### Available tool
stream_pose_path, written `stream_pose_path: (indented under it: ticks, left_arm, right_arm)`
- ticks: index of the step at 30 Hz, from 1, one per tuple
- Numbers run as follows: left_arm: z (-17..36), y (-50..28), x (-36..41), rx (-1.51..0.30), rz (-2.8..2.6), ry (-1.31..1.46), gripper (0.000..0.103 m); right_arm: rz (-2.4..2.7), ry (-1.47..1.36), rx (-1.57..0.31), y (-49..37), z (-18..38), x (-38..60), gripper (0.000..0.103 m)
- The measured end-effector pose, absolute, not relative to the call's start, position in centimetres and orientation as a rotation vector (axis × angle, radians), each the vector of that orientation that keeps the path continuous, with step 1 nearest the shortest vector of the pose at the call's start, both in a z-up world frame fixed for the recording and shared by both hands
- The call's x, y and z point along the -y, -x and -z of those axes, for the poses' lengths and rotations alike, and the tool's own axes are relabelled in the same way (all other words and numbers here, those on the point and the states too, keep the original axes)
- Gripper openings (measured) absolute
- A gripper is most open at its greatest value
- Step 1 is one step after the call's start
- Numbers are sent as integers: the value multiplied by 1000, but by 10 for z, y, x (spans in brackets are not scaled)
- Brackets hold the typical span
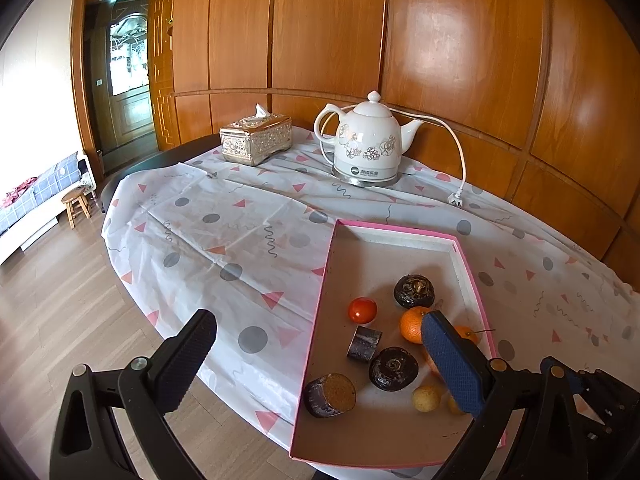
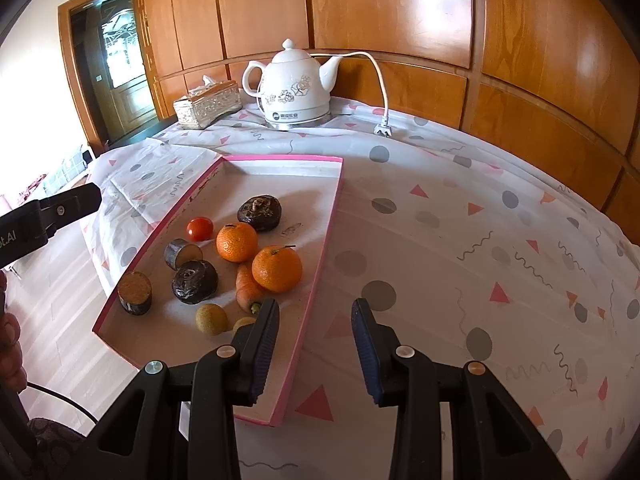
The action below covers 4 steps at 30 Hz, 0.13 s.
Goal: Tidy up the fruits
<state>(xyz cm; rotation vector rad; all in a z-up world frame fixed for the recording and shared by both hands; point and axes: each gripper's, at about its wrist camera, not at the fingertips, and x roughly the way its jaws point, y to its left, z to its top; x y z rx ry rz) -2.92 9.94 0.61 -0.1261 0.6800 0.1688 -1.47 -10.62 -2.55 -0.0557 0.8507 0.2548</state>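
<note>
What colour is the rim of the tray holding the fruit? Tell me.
Pink, around a pale interior; the tray rim shows best in the right wrist view.

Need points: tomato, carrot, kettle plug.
tomato (image 2: 200,228), right wrist view, middle of its red skin.
carrot (image 2: 247,285), right wrist view, mid-length of the orange body.
kettle plug (image 1: 455,200), left wrist view, white plug head on the tablecloth.

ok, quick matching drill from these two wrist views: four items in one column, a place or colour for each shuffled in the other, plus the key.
Items:
1. tomato
2. kettle
3. tissue box
4. carrot

Descriptions:
A. white, on a metal base by the wall
B. small, red, in the pink tray
C. ornate, left of the kettle
D. lies against the nearer orange

Pairs: 1-B, 2-A, 3-C, 4-D
</note>
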Motion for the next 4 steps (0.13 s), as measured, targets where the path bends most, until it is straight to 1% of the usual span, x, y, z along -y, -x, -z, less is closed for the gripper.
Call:
stream_pose_path:
  ticks: [4]
  left_arm:
    - [-6, 28, -99, -690, -160, 132, 103]
  right_arm:
    - [-239, 40, -854, 14, 26, 114, 38]
